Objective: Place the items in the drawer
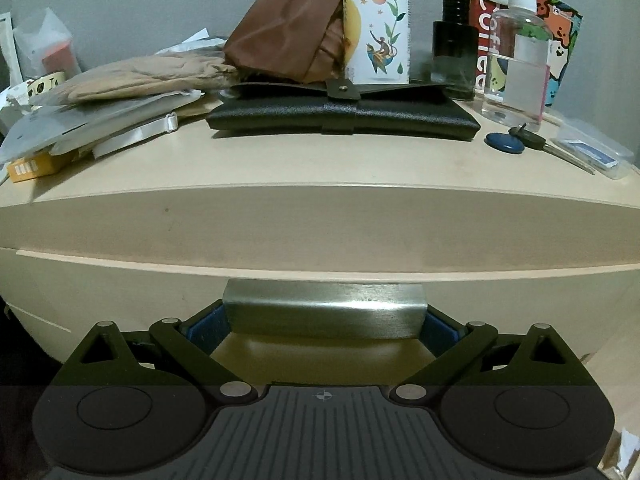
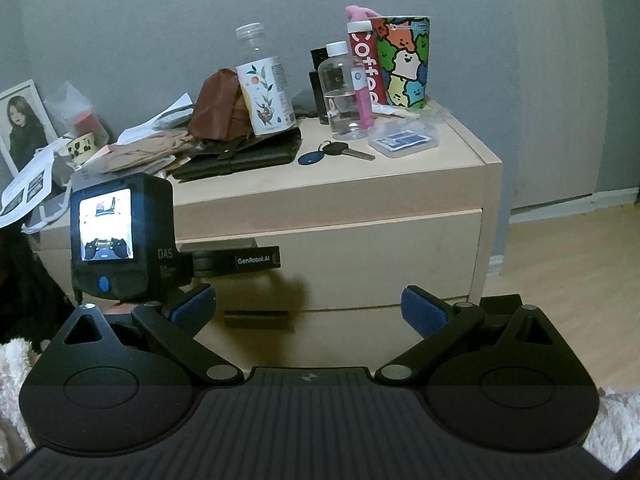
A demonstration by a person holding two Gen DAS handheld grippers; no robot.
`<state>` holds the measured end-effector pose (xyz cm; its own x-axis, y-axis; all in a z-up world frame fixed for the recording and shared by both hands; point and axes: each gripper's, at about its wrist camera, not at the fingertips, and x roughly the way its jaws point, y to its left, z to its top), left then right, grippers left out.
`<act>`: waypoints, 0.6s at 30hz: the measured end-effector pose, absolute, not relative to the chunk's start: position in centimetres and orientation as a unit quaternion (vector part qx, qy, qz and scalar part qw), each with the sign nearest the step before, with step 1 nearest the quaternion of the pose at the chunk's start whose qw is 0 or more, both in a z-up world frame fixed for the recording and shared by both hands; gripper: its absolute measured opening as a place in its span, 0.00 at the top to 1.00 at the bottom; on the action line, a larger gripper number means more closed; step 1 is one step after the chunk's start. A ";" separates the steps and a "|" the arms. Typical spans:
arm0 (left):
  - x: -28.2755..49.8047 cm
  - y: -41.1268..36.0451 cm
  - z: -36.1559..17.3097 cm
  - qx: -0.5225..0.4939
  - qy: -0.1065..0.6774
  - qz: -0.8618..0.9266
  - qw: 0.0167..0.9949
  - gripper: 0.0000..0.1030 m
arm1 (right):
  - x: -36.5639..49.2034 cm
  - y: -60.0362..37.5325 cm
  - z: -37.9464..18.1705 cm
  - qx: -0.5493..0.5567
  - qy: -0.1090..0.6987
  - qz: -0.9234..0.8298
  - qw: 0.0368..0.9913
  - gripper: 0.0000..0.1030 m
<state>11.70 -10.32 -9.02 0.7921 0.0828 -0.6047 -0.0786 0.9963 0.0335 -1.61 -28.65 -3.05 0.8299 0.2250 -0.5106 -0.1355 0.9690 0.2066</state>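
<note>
Your left gripper has its blue pads on either end of the metal handle of the top drawer, gripping it so you can pull; the drawer sits shut. Your right gripper hangs back, jaws wide and empty, free for the wallet and keys waiting on the dresser top.

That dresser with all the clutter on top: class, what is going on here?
A person works two handheld grippers at a dresser. The left gripper has its fingers around the metal handle of the top drawer, which looks barely opened, if at all. The right gripper waits open and empty. The black wallet, keys and bottles remain on top.
</note>
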 end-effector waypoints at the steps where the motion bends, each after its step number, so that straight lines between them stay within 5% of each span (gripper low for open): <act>1: 11.9 -10.3 -9.0 0.003 0.319 0.043 0.947 0.05 | -1.6 -28.6 -3.1 0.081 0.276 0.094 0.953 0.01; 18: 12.3 -10.4 -9.3 -0.008 0.333 0.057 0.941 0.00 | -1.1 -28.6 -3.4 0.075 0.280 0.086 0.953 0.01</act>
<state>12.31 -10.37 -9.26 0.7716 0.1021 -0.6279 -0.1130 0.9933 0.0227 -1.13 -28.65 -3.41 0.8280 0.2048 -0.5219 -0.1212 0.9743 0.1901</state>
